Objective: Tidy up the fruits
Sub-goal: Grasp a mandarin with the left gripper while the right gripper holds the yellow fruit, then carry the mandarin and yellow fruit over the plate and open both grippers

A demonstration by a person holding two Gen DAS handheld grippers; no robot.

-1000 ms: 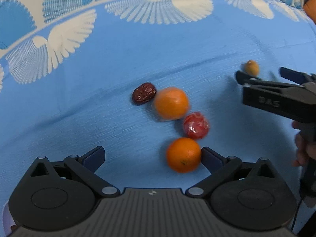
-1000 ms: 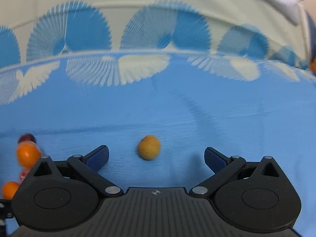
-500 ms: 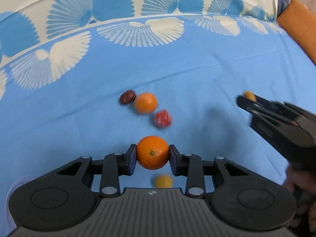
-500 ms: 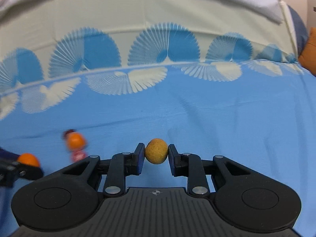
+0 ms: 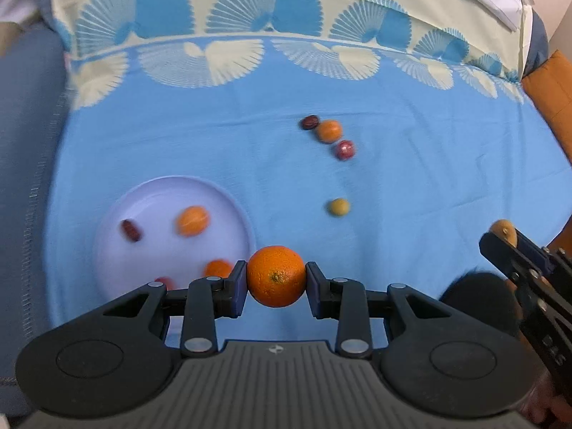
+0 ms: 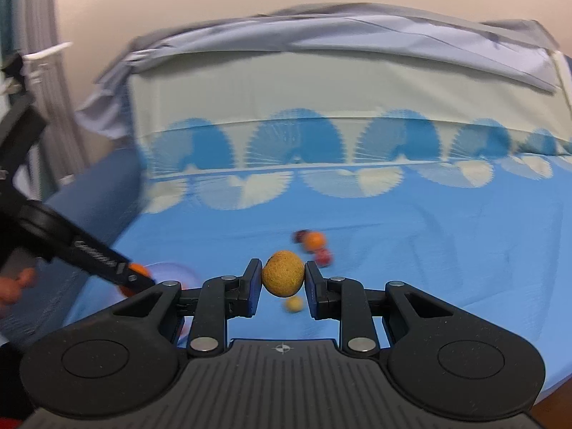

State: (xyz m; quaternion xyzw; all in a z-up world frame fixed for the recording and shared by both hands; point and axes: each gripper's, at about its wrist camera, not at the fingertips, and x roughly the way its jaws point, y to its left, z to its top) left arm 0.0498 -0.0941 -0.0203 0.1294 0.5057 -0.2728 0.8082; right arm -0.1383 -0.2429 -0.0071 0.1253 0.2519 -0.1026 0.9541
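Observation:
My left gripper (image 5: 276,279) is shut on an orange (image 5: 276,274) and holds it above the blue cloth, just right of a pale plate (image 5: 150,196). The plate holds a dark date (image 5: 131,230), an orange fruit (image 5: 193,220) and more fruit near its front rim. My right gripper (image 6: 282,282) is shut on a small tan round fruit (image 6: 282,272); it also shows at the right edge of the left wrist view (image 5: 502,230). On the cloth lie a date (image 5: 309,122), an orange (image 5: 329,131), a red fruit (image 5: 345,150) and a yellow fruit (image 5: 338,207).
A blue cloth (image 5: 429,164) with a fan-pattern border covers the surface. A dark blue edge (image 5: 25,143) runs along the left. An orange cushion (image 5: 550,96) sits at the far right. The left gripper crosses the right wrist view (image 6: 89,250).
Both grippers have lifted higher with their fruit and pulled back. The left one has swung toward the plate, which is now in view.

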